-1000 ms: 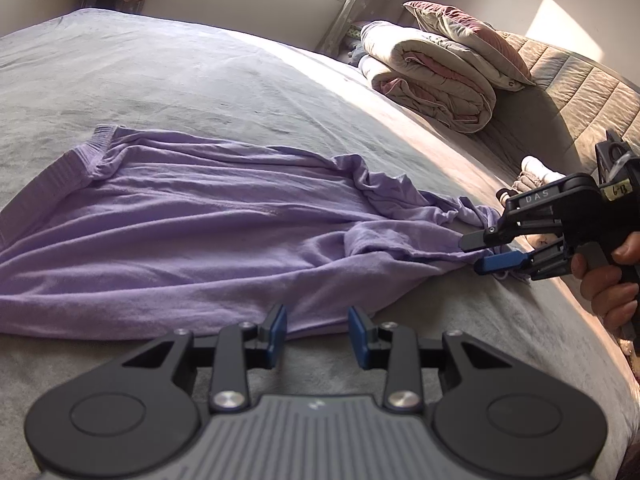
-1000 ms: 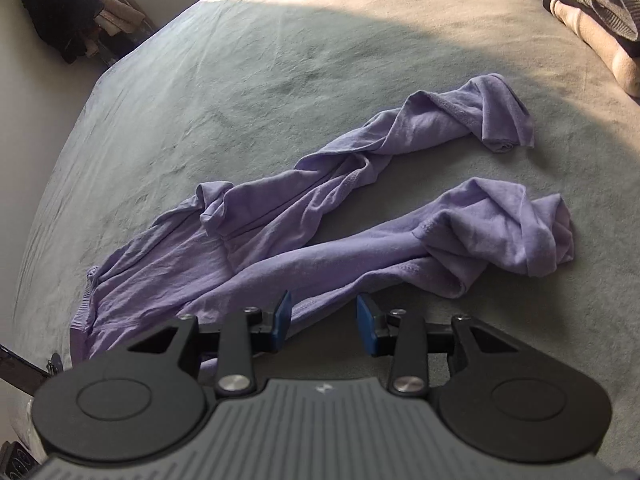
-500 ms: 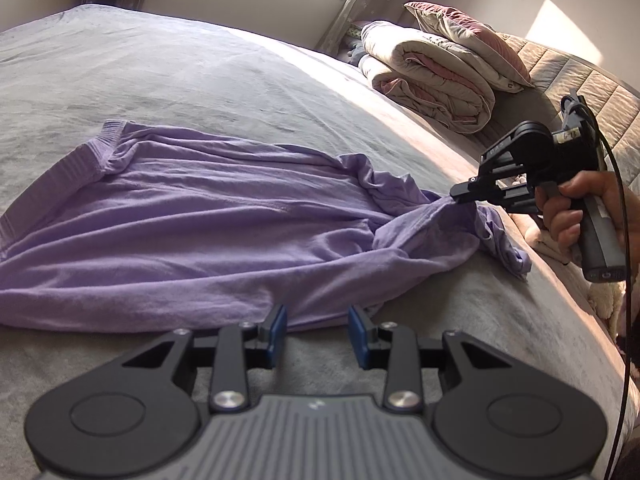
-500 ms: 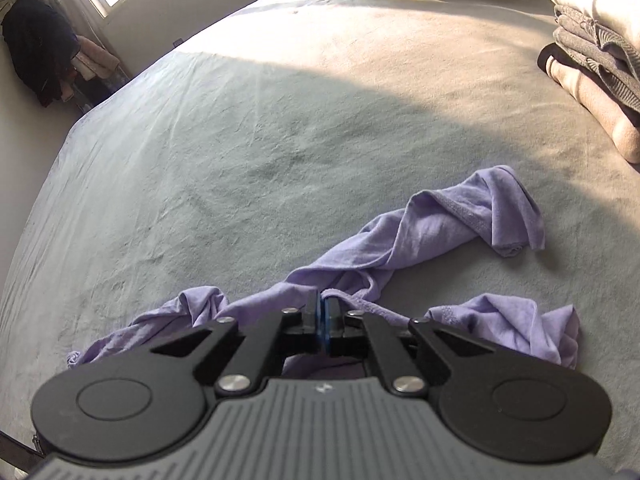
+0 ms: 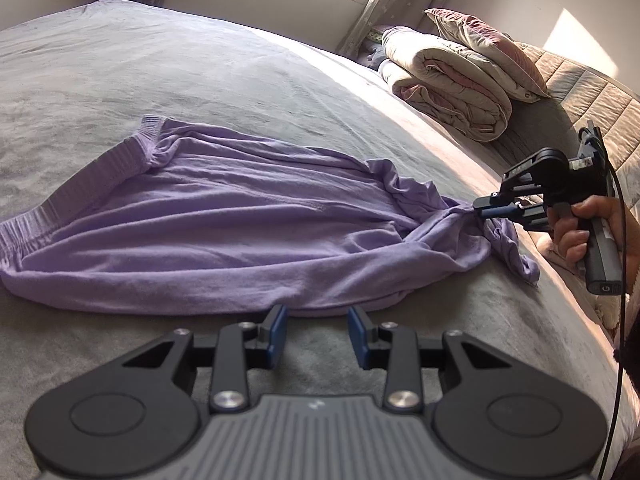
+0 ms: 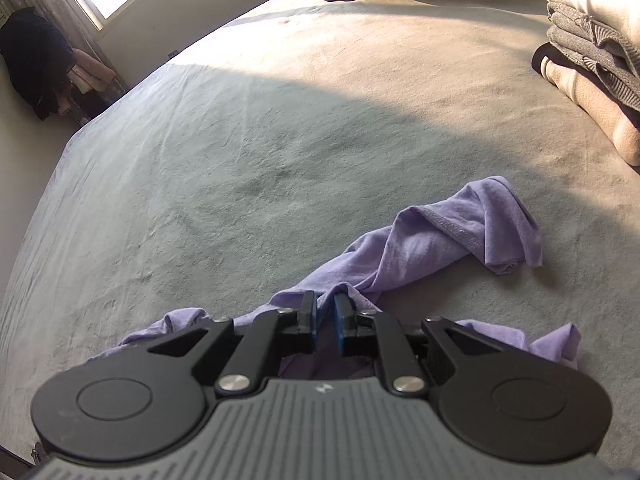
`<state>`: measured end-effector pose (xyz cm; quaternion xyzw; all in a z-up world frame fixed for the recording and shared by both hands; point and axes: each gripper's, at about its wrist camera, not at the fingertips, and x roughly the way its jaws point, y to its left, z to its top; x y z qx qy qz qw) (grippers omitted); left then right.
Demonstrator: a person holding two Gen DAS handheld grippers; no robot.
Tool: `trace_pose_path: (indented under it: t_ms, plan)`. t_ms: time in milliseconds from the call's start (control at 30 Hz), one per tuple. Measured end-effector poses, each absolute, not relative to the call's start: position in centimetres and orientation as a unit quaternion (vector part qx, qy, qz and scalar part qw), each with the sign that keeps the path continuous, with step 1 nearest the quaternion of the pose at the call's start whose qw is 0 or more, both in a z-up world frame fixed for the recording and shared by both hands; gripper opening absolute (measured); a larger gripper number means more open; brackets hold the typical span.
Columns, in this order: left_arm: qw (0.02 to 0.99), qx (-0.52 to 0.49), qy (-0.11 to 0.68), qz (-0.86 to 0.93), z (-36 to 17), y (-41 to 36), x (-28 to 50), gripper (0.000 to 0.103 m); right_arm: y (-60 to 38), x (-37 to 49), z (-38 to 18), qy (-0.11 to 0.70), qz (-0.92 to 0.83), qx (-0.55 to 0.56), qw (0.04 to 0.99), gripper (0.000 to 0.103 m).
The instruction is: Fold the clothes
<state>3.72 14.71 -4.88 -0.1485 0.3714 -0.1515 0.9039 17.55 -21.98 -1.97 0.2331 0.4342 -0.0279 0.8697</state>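
A pair of lavender trousers (image 5: pixel 224 240) is lying spread across the grey bed (image 5: pixel 200 80), with the elastic waistband (image 5: pixel 100 176) pointing away from the folded quilt (image 5: pixel 448 92) at the headboard end. The right hand-held gripper (image 5: pixel 480 208) is pinching a bunched leg of the trousers with its fingers almost together, fabric lying between them, while a person's hand (image 5: pixel 576 236) is squeezing its handle. The left hand-held gripper (image 5: pixel 317 334) is hovering released, fingers spread, just beside the trousers' near edge.

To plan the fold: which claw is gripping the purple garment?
The right claw: it pinches the purple garment at a bunched end; the left claw stands open, empty.
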Motion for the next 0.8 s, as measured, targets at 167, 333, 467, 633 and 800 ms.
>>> trace_pose_path:
  t_ms: [167, 333, 467, 633, 800]
  plan:
    - [0.904, -0.163, 0.373, -0.128, -4.7, 16.5, 3.2, 0.035, -23.9, 14.8, -2.1, 0.444, -0.014, 0.261, 0.857, 0.016]
    - [0.904, -0.182, 0.375, -0.099, -4.6, 18.8, 2.5, 0.035, -24.1, 12.1, -3.4, 0.452, 0.004, 0.288, 0.844, 0.038]
    - [0.904, -0.201, 0.369, -0.075, -4.5, 21.2, 1.7, 0.035, -23.4, 10.3, -4.6, 0.448, 0.026, 0.308, 0.839, 0.038]
    - [0.903, -0.235, 0.358, -0.035, -4.9, 24.2, 1.2, 0.034, -21.9, 9.2, -5.4, 0.431, 0.054, 0.332, 0.837, 0.04]
    - [0.869, -0.349, 0.349, -0.012, -6.3, 27.4, 1.5, 0.029, -20.7, 9.6, -6.0, 0.413, 0.056, 0.346, 0.841, 0.039]
